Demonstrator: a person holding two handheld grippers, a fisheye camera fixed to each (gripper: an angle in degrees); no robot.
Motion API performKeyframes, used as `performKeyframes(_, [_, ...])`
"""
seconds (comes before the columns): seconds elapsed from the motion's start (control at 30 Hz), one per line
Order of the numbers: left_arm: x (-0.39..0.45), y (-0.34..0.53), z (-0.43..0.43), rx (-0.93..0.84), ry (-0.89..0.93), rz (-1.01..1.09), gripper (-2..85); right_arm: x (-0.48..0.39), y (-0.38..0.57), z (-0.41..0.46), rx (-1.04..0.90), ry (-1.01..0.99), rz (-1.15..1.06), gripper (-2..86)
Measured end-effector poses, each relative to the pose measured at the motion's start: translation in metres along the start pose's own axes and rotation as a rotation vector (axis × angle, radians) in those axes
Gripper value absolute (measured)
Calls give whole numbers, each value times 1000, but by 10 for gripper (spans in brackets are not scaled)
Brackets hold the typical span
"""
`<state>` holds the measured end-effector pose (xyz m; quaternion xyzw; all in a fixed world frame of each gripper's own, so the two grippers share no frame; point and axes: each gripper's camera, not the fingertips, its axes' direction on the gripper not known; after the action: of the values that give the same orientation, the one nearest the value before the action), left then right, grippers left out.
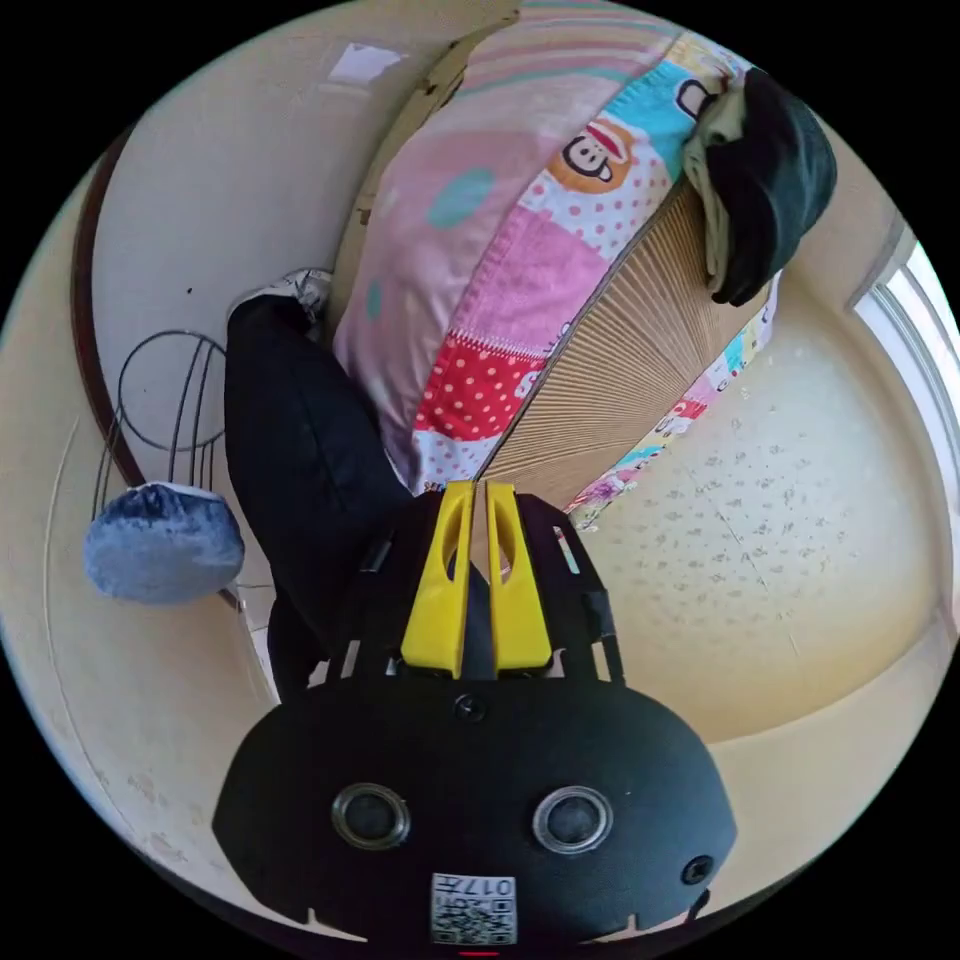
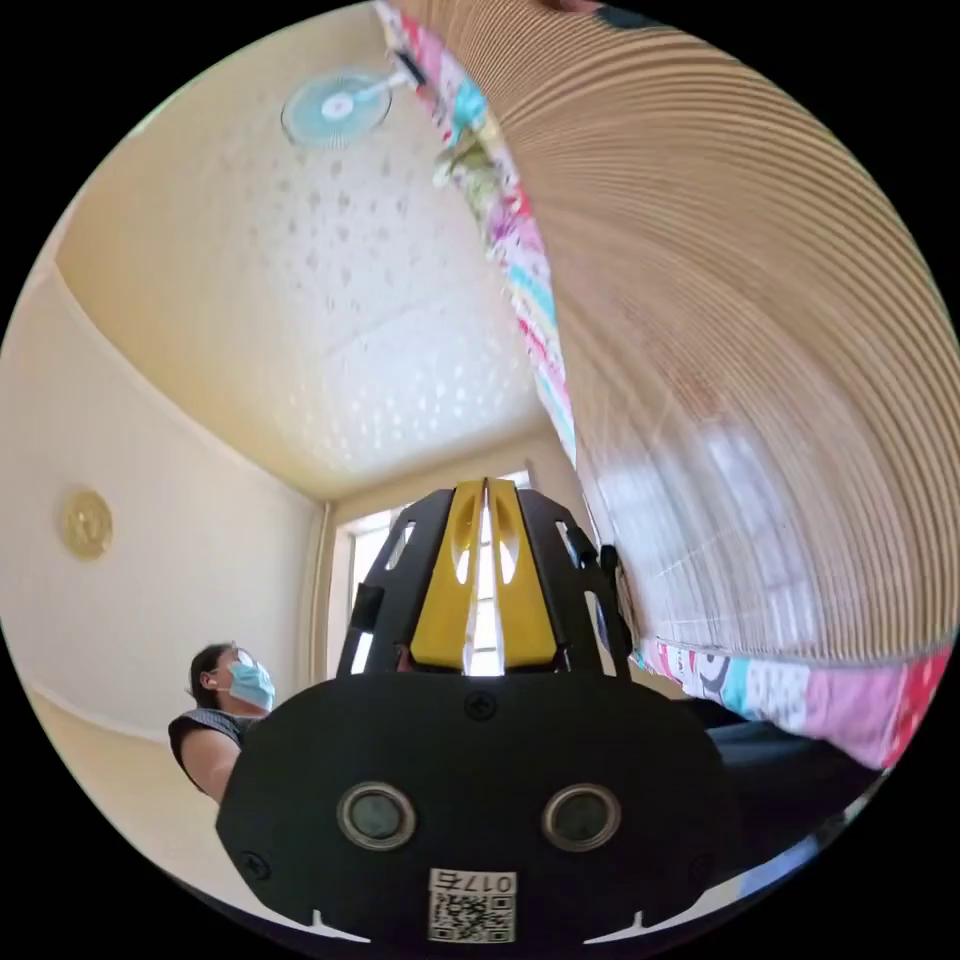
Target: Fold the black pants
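Here we see the left gripper [image 1: 478, 492] with its yellow jaws drawn nearly together, only a thin slit between them; dark cloth sits low between the jaws, but we cannot tell whether they pinch it. The black pants [image 1: 300, 450] hang as a dark mass just beside that gripper, running from near the jaws up to the edge of the bed. The bed carries a woven straw mat [image 1: 620, 350] over a patchwork sheet [image 1: 500, 260] in pink, red dots and cartoon prints. At the far end of the mat lies a heap of dark and pale clothes [image 1: 765, 180]. A blue fuzzy cushion [image 1: 162, 540] on a wire-frame chair [image 1: 165, 390] stands well apart from the bed, against the pale wall. In the right gripper view, the right gripper [image 2: 485, 490] points toward a window [image 2: 385, 545], its jaws clenched almost shut with daylight showing through the narrow gap and nothing between them. The mat [image 2: 760, 330] sweeps close past this gripper, edged by the colourful sheet [image 2: 520, 270]. A fan [image 2: 335, 108] is fixed high up, a round gold ornament [image 2: 86, 522] hangs on the wall, and a person [image 2: 215, 725] in a face mask is near the frame's lower edge.
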<state>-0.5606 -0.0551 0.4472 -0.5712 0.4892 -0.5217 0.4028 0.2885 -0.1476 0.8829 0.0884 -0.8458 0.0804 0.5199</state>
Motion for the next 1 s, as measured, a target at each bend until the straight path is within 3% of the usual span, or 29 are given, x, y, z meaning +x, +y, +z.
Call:
performKeyframes(0.13, [31, -12, -21, -70, 152, 122, 58, 5, -6, 59, -101, 9, -22, 9])
performKeyframes(0.23, [50, -18, -55, -17, 285, 133, 84, 38, 19, 89, -79, -45, 35, 8])
performKeyframes(0.47, [61, -29, -101, 278, 908, 0, 135, 122, 120, 98, 168, -220, 213, 8])
performKeyframes(0.6, [62, -21, -90, 499, 1246, -157, 140, 107, 138, 52, 346, -253, 88, 6])
performKeyframes(0.7, [81, -23, -83, 522, 1306, -180, 132, 88, 145, 27, 309, -141, 20, 5])
performKeyframes(0.87, [155, -15, -76, 544, 1351, -27, 41, 87, 181, -9, 455, -150, -15, 5])
performKeyframes(0.93, [197, -10, -63, 505, 1536, 98, 31, 94, 198, -20, 576, -206, -34, 5])
performKeyframes(1.0, [269, 6, -42, 338, 1715, 273, 21, 104, 218, -27, 749, -312, -78, 5])
